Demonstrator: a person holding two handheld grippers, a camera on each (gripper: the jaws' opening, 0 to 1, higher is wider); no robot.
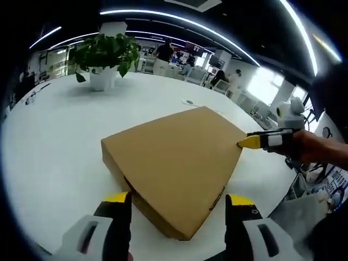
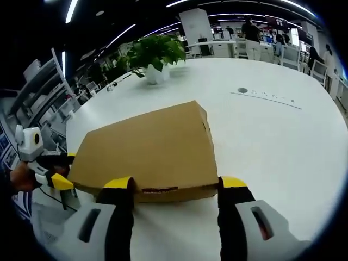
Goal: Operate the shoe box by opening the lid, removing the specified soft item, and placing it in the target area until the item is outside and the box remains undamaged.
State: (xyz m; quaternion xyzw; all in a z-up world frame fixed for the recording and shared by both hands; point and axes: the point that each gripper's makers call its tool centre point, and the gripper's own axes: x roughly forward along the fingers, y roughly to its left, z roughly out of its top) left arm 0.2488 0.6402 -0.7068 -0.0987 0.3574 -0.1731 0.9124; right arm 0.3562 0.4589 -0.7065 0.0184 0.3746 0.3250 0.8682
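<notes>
A closed brown cardboard shoe box [image 1: 176, 160] lies on the white table [image 1: 60, 136], lid down. My left gripper [image 1: 179, 204] stands open, its yellow-tipped jaws at the box's near corner on either side. In the left gripper view, the right gripper [image 1: 255, 142] comes in from the right, its yellow tip touching the box's far right corner. In the right gripper view the box [image 2: 147, 149] sits just ahead of my right gripper [image 2: 174, 185], which is open with jaws astride the box's near edge. The left gripper [image 2: 57, 176] shows at the box's left side, held by a hand [image 2: 19, 176].
A potted green plant [image 1: 103, 60] in a white pot stands at the table's far side. A small round inset [image 2: 242, 90] lies on the table surface beyond the box. People and desks fill the background. The table edge runs close behind both grippers.
</notes>
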